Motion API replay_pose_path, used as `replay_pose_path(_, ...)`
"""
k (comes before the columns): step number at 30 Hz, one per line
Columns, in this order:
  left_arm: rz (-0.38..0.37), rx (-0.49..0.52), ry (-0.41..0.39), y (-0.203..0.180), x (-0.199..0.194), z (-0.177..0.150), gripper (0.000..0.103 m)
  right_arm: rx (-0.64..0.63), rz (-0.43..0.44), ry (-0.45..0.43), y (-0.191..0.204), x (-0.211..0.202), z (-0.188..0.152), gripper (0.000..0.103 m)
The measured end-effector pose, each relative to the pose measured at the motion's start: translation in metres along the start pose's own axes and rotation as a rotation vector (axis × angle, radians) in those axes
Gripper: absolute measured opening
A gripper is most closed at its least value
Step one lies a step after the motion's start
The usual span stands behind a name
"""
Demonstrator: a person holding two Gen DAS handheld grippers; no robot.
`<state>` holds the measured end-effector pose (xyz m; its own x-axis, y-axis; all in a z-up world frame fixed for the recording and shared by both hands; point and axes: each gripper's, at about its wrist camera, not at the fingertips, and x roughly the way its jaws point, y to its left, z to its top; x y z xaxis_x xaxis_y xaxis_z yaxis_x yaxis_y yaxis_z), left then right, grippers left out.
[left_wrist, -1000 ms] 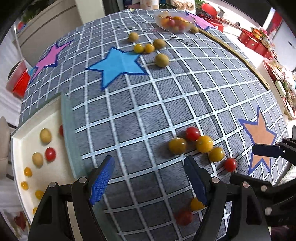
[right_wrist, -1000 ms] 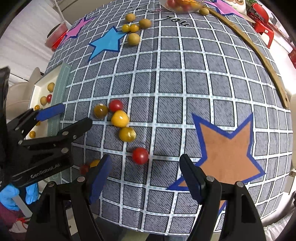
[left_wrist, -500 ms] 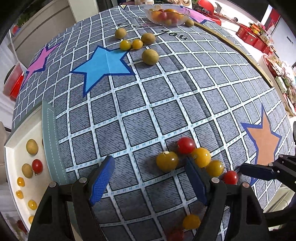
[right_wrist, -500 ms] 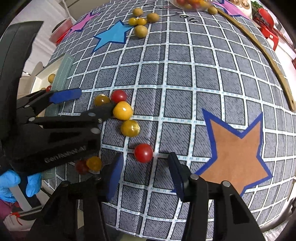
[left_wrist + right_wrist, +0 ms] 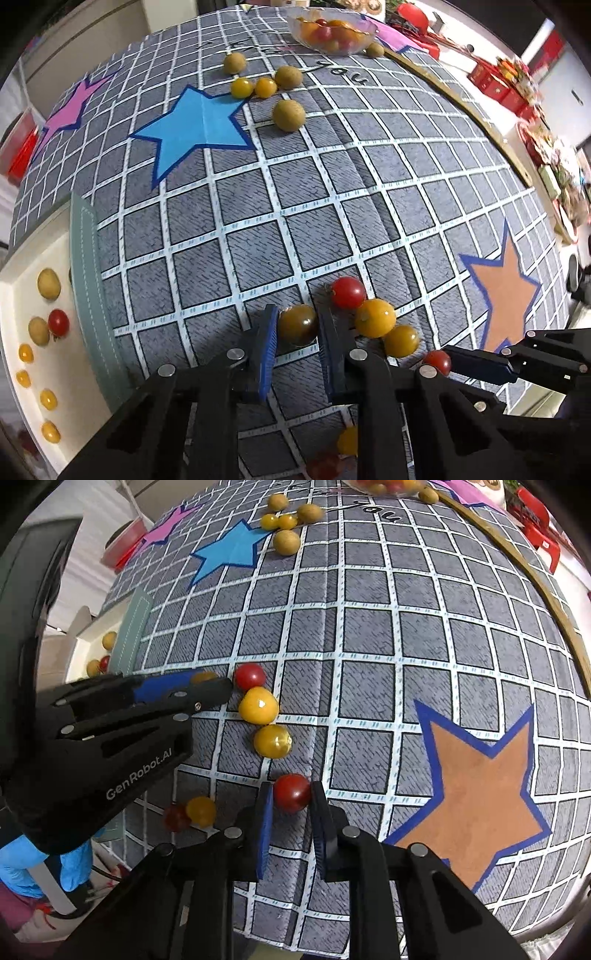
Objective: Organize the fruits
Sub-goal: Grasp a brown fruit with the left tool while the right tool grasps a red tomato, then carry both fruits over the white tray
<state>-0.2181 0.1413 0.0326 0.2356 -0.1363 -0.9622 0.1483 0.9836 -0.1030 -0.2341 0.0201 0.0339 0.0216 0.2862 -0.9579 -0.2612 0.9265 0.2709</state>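
Legibly, "GenRobot.AI" is printed on the left gripper (image 5: 207, 686), which is clamped on a brownish-yellow tomato (image 5: 297, 325); "you" shows on the checked tablecloth (image 5: 369, 635). Right gripper (image 5: 291, 794) is clamped on a red tomato (image 5: 291, 792) near the cloth's front edge. Other tomatoes (image 5: 258, 705) crowd close by; the white tray (image 5: 22, 314) sits at the left edge

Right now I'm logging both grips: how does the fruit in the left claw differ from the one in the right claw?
The left claw is shut on a yellow-brown tomato; the right claw is shut on a red tomato. The yellow-brown tomato sits beside a cluster of three others, while the red tomato sits apart at the cluster's end. Both are small, round, glossy, and look to rest on the checked cloth.
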Motion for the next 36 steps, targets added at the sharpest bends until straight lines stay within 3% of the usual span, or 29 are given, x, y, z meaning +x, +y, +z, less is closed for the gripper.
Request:
replay_pose_path(5,-0.012,-0.029,0.003,0.008,-0.018,-0.003,0.022,0.060,0.045,0.013,-0.007,-0.007,0.004,0.021)
replay_pose_path(21,-0.005,-0.049,0.008,0.023,-0.074,-0.027,0.022,0.122,0.024,0.038,-0.017,-0.049,0.001,0.021)
replay_pose_path(36,0.021,0.031,-0.014,0.034,-0.118,-0.036,0.022,0.186,0.000,-0.057,-0.012,-0.104,0.008,0.021)
